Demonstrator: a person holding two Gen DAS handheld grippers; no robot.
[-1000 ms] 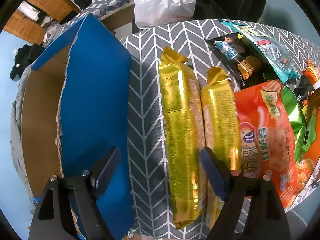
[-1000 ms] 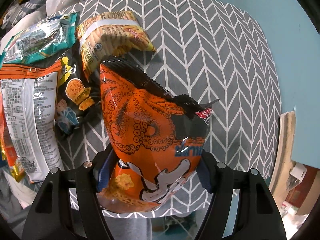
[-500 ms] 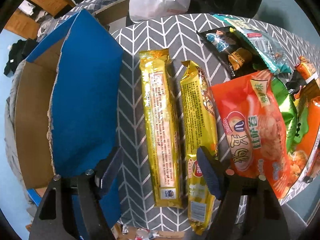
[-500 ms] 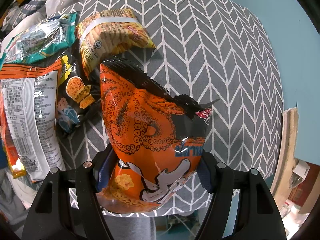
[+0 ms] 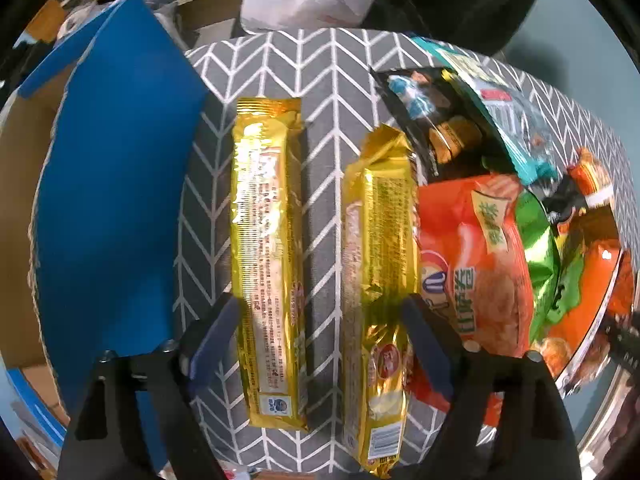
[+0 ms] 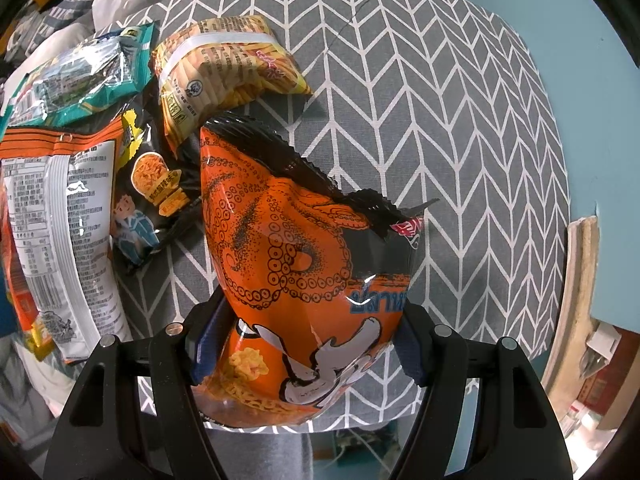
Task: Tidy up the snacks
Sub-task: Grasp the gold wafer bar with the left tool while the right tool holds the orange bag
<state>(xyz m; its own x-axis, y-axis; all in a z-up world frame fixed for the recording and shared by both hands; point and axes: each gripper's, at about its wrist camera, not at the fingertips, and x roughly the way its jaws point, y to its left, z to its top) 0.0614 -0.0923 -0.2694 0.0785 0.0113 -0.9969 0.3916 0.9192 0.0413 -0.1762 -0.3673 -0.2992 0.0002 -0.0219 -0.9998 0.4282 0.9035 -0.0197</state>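
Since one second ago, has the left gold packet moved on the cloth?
Yes. The left gold packet has shifted away from the right gold packet, toward the blue box flap; grey cloth now shows between them.

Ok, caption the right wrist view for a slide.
Right tool clamps a puffy orange octopus-print snack bag above the grey chevron tablecloth.

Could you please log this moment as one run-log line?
left claw: opening, over two gold packs, none held | right claw: shut on orange bag | box: open
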